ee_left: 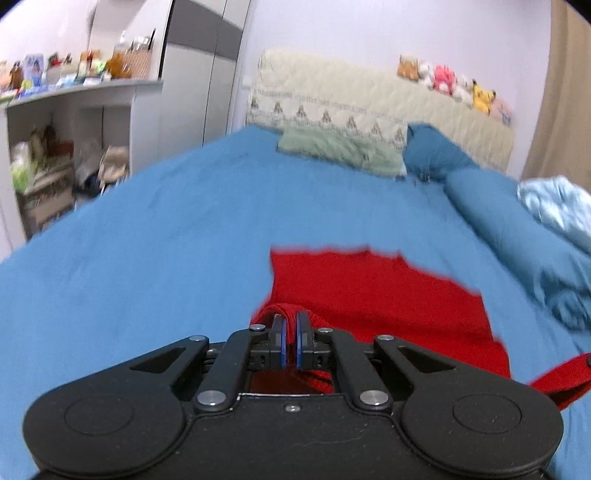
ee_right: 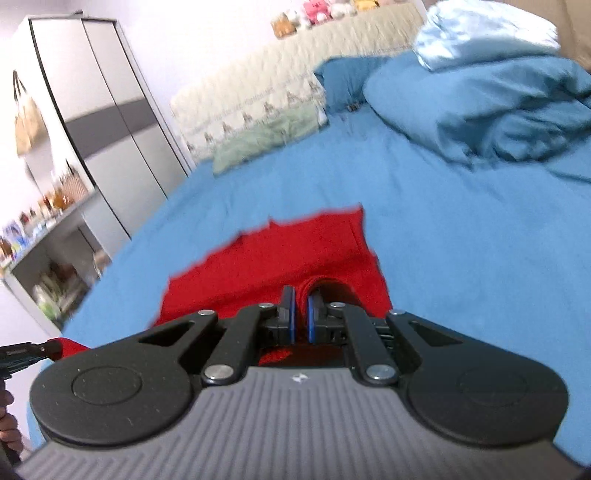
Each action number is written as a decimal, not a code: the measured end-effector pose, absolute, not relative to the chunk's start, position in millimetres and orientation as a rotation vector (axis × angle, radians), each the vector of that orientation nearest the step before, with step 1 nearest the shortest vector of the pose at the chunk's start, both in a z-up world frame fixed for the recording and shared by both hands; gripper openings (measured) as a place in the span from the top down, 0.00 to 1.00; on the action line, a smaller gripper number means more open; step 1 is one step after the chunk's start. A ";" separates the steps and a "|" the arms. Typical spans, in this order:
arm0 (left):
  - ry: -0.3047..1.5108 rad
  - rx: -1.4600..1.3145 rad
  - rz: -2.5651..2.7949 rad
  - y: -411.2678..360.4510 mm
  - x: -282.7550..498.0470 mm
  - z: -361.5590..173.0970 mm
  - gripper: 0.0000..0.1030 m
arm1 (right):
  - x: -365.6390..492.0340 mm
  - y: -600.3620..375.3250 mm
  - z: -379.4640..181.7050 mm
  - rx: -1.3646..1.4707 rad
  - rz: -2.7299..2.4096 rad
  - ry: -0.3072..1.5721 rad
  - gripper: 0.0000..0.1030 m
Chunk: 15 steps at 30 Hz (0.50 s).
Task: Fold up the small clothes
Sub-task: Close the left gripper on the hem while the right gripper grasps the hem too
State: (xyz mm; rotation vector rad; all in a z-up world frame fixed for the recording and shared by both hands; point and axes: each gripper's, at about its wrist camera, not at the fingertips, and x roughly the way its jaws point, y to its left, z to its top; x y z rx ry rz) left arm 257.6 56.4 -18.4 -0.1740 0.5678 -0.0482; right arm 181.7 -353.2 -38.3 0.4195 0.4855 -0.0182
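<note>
the red garment (ee_left: 376,295) lies spread on the blue bed sheet (ee_left: 147,240), its far edge toward the headboard, its near edge lifted at two points. the left gripper (ee_left: 291,321) has its jaws drawn narrow, pinching a bunched fold of the red fabric at the near left corner. the right gripper (ee_right: 301,299) likewise has its jaws narrow, clamped on a rolled hem of the red garment (ee_right: 288,254) near its right side. in the right wrist view the left gripper's tip appears at the lower left edge, gripping a red corner. both views are motion-blurred.

a pale green pillow (ee_left: 340,149) rests against the quilted cream headboard (ee_left: 369,99). a row of plush toys (ee_left: 450,83) sits along the headboard top. a crumpled blue duvet (ee_right: 498,107) lies on the right side of the bed, with a light blue cloth (ee_right: 480,33) on top of it. a grey wardrobe (ee_right: 110,122) stands left of the bed, beside a cluttered shelf unit (ee_left: 74,122).
</note>
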 end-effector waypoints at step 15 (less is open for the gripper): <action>0.655 -0.078 0.051 2.6 581.0 -143.7 0.95 | 512.5 -406.0 -141.4 0.431 -0.147 0.544 0.79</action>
